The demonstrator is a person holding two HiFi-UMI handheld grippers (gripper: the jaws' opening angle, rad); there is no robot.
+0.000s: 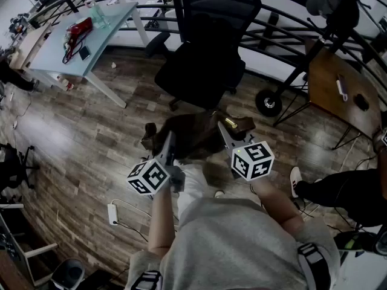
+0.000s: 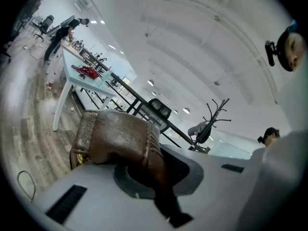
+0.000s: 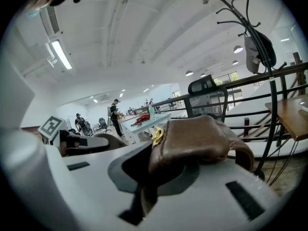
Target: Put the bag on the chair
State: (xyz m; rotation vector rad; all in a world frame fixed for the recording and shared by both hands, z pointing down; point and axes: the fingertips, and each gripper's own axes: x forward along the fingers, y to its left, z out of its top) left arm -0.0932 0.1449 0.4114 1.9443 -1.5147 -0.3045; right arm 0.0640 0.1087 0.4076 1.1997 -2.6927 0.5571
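Note:
A brown leather bag (image 1: 192,135) hangs above the wood floor between my two grippers, just short of the black office chair (image 1: 202,65). My left gripper (image 1: 167,142) is shut on the bag's left end, where a folded brown flap (image 2: 120,138) fills the jaws. My right gripper (image 1: 225,132) is shut on the right end, by a gold clasp (image 1: 230,123); the leather (image 3: 197,141) bulges out of its jaws. In both gripper views the chair's mesh back (image 2: 159,109) (image 3: 208,96) rises beyond the bag.
A light-blue table (image 1: 81,38) with a red object (image 1: 77,31) stands at the far left. A black railing (image 1: 284,35) runs behind the chair. A wooden side table (image 1: 338,89) and a coat stand (image 3: 255,47) are on the right. A power strip (image 1: 112,213) lies on the floor.

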